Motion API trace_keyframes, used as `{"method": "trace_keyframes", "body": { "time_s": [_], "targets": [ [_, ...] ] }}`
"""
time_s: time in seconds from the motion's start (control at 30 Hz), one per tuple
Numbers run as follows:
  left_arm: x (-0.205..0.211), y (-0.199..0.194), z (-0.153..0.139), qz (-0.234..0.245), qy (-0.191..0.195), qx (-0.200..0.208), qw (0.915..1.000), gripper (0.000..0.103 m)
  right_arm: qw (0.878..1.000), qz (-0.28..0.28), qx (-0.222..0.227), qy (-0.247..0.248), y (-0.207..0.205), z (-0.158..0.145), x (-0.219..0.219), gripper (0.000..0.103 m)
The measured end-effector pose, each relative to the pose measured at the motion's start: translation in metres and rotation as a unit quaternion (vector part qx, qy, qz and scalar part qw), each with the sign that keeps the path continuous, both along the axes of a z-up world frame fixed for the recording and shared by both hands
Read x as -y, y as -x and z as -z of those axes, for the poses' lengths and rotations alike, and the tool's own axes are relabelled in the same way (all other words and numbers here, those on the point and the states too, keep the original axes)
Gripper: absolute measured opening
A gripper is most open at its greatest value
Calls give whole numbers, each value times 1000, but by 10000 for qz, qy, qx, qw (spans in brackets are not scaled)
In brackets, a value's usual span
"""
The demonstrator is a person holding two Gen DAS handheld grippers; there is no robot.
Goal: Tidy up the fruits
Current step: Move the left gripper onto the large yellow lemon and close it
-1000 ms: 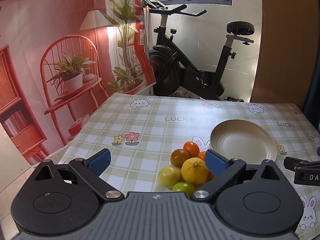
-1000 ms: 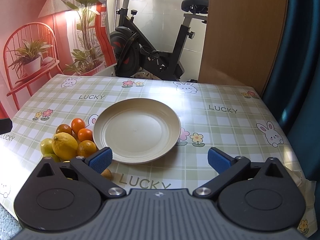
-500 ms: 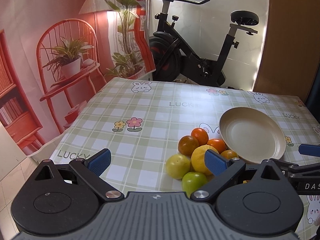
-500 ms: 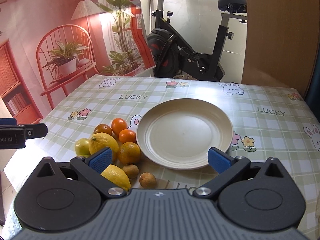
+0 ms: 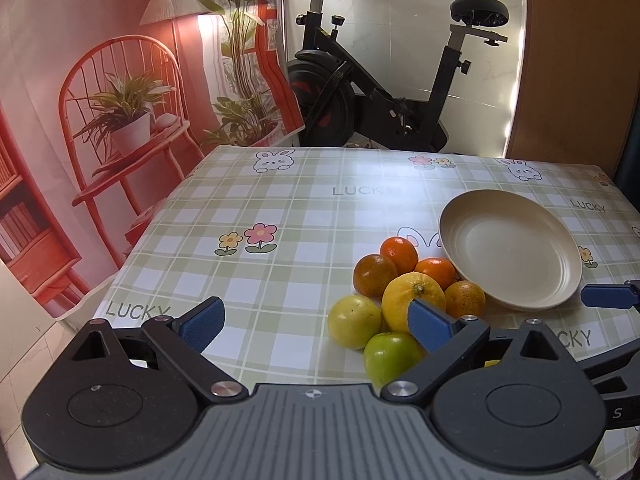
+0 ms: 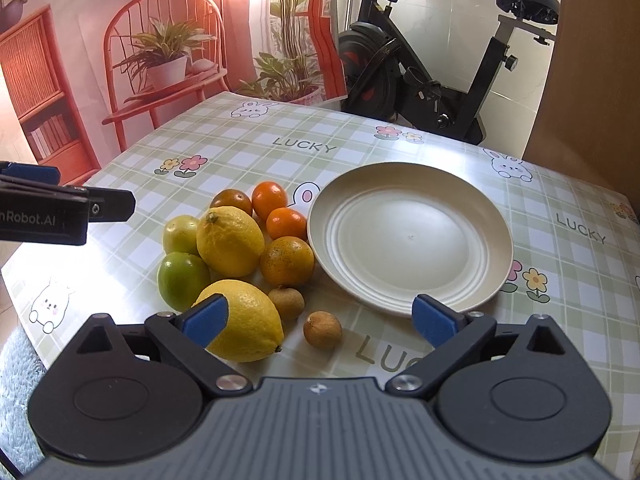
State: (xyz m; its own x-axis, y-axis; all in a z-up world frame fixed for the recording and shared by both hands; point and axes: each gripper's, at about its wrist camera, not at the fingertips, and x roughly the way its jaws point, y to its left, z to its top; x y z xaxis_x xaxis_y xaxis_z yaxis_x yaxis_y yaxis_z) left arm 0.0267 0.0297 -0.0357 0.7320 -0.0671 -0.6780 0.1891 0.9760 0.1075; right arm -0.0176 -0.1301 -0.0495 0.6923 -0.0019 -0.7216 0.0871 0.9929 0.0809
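Left gripper (image 5: 316,326) spread wide, nothing between the blue pads, hovering over bare checked tablecloth (image 5: 280,208) at the near-left of the fruit pile. Right gripper (image 6: 320,316) also spread wide, empty, low over the near edge of the table; left pad in front of the near lemon (image 6: 244,322), right pad in front of the plate rim. Between its fingers: one small brown fruit (image 6: 322,330) lying alone, second brown fruit (image 6: 286,303) just beside the near lemon.

Pile packed tight left of the cream plate (image 6: 412,236) (empty, upright): big lemon (image 6: 230,241) in the middle, green apple (image 6: 183,280) and yellow-green fruit (image 6: 181,234) on its left, speckled orange (image 6: 287,261) touching the plate rim, two small bright oranges (image 6: 270,199) and a darker orange (image 6: 231,201) on the far side.

Exercise bike (image 5: 384,80) beyond the table, printed red backdrop (image 5: 100,100) at left.
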Motion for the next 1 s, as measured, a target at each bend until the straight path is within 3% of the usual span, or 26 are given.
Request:
{"method": "trace_keyframes", "body": {
  "time_s": [0.2, 0.27, 0.53, 0.63, 0.8, 0.93, 1.0],
  "targets": [
    [-2, 2, 10, 325, -56, -112, 9994, 86, 9993, -82, 338, -104, 5, 2, 2, 103],
    [-4, 3, 12, 439, 37, -109, 9990, 78, 9992, -114, 350, -181, 4, 3, 3, 103],
    [2, 3, 22, 749, 283, -364, 9961, 77, 9994, -324, 51, 77, -3, 11, -5, 102],
    [7, 5, 25, 851, 209, -376, 9954, 77, 9993, -368, -58, -33, -4, 15, -4, 90],
    [10, 7, 25, 923, 227, -484, 9943, 76, 9992, -329, -114, -180, -4, 17, 0, 90],
    [14, 9, 25, 1008, 238, -524, 9932, 76, 9984, -475, -86, -284, -2, 17, -1, 81],
    [14, 11, 23, 1131, 307, -505, 9918, 63, 9975, -616, -95, -320, -1, 17, -4, 73]
  ]
}}
